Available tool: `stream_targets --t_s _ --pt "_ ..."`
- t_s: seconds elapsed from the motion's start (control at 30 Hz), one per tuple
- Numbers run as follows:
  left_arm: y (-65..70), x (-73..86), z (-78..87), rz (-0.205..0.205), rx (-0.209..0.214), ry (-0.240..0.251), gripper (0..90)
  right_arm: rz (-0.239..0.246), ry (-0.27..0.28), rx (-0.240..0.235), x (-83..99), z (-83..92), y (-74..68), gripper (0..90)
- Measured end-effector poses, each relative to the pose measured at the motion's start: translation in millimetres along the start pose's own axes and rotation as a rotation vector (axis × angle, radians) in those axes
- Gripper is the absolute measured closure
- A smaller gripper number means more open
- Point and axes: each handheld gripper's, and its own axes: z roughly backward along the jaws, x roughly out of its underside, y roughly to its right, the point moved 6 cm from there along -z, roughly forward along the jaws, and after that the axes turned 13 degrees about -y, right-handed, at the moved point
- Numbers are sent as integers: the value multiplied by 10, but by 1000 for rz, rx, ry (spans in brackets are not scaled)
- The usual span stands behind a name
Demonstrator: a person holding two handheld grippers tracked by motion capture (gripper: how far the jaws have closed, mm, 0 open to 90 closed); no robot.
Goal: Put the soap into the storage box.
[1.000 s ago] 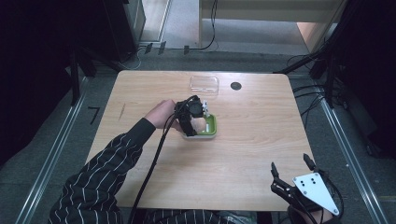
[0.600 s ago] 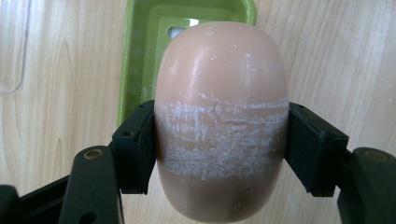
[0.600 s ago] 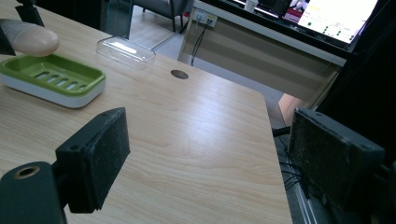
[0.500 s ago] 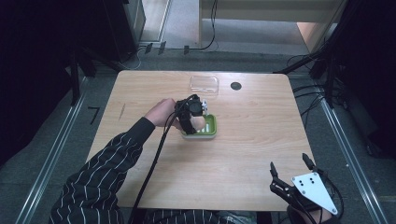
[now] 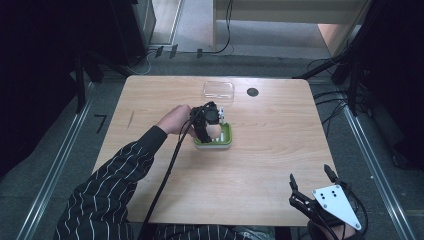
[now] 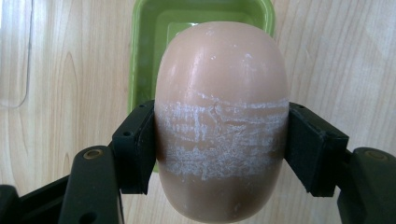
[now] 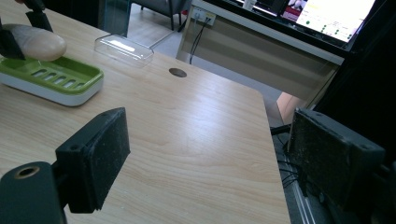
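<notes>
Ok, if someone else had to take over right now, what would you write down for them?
Left tool: shut on the soap bar, pads pressing its two sides, held over the green soap dish.
Right tool: open, holding nothing, at the near right corner of the table.
Clear lid: lying on the table beyond the dish, with a dark round spot to its right.
Done: soap gripped and brought to the dish.
Left: probably lower the soap into the dish and let go; the lid may go on after.
</notes>
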Motion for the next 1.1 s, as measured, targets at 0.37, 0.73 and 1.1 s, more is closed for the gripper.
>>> stream_targets --t_s 0.37,0.73,1.1 --pt "-91 -52 -76 11 -20 23 336 3 -4 9 16 16 10 134" --pt "-133 -104 -216 3 -1 3 335 0 -8 21 40 44 29 134" --pt "-135 -172 -310 -5 2 3 335 -4 -11 26 56 62 40 134"
